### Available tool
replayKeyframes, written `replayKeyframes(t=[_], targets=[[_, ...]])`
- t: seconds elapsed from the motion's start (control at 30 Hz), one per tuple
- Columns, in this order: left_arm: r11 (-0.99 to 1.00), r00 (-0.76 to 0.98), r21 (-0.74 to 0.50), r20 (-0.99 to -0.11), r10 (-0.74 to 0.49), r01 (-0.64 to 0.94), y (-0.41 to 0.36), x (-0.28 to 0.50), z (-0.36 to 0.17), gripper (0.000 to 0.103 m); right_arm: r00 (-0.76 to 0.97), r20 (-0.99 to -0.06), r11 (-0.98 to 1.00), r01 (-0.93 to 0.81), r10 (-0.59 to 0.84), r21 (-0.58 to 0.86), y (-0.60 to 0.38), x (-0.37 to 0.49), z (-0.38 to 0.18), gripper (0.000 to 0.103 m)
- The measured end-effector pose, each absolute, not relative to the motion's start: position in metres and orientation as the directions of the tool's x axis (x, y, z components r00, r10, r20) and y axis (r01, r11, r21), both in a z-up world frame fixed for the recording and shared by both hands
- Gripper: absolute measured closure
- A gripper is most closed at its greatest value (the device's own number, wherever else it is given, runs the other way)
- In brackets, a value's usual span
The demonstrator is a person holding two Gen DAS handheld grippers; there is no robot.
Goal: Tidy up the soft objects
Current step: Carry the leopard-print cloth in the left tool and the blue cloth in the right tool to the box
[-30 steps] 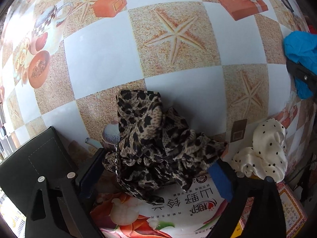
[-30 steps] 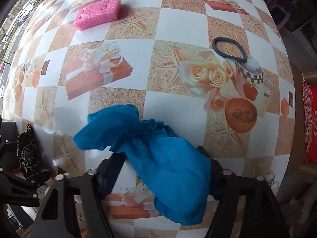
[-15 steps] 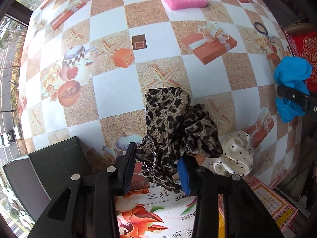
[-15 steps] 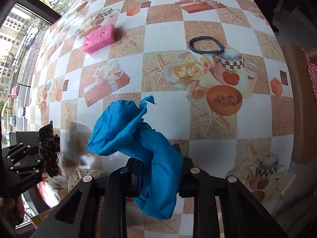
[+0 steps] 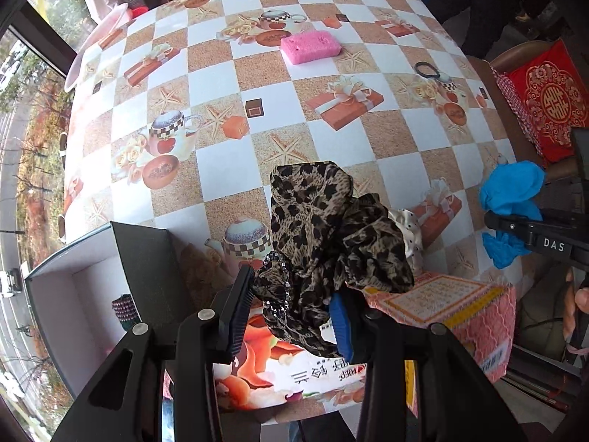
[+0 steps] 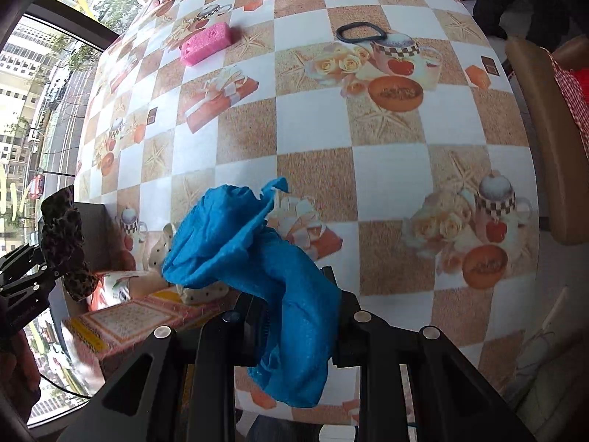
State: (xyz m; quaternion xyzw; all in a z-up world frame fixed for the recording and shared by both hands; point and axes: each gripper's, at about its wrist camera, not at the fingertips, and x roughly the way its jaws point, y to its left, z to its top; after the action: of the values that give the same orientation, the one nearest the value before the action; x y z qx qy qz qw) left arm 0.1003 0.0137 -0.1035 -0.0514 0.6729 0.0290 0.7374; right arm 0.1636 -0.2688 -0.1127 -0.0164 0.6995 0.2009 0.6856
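My left gripper (image 5: 291,313) is shut on a leopard-print scrunchie (image 5: 324,235), held high above the table's near edge; the same leopard-print scrunchie (image 6: 64,246) shows at the left of the right wrist view. My right gripper (image 6: 298,316) is shut on a crumpled blue cloth (image 6: 265,269), also lifted off the table. That blue cloth (image 5: 510,206) appears at the right of the left wrist view. A cream polka-dot scrunchie (image 5: 408,232) lies on the table behind the leopard one. A pink sponge (image 5: 311,46) and a black hair tie (image 5: 427,70) lie farther back.
A dark open box (image 5: 84,276) with a white inside holds a beaded bracelet (image 5: 125,311) at the near left. A printed packet (image 5: 291,375) and a pink carton (image 5: 452,305) sit at the near edge. A chair with a red cushion (image 5: 548,103) stands to the right.
Both grippers closed on their cloth pieces and rose off the table. The leopard scrunchie and the blue cloth now hang in the air, and far more of the table is in view.
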Motion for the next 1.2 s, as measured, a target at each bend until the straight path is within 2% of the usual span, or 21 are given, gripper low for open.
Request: replayKeyframes(t=[0.5,0.77,0.93,1.2], targets=[[0.991,0.115,-0.136,-0.984,-0.133,-0.021,0.005,0.012,-0.077,0.06,-0.068,-0.97,0.943,-0.228,0.232,0.241,-0.253,0.053,-0.087,0.077],[0.985,0.16,-0.172,-0.973,-0.167,-0.017,0.022,-0.013,-0.063,0.06,-0.118,-0.963,0.913,-0.31,0.241,0.267,-0.2,0.006,-0.093,0.077],[0.982,0.186,-0.183,-0.967,-0.173,-0.038,0.039,-0.025,-0.057,0.06,-0.085,-0.963,0.884,-0.384,0.255,0.268,-0.169,-0.004,-0.079,0.077],[0.979,0.221,-0.193,-0.96,-0.175,-0.066,0.065,-0.037,-0.051,0.06,-0.057,-0.948,0.863,-0.4,0.313,0.309,-0.145,-0.005,-0.062,0.077]])
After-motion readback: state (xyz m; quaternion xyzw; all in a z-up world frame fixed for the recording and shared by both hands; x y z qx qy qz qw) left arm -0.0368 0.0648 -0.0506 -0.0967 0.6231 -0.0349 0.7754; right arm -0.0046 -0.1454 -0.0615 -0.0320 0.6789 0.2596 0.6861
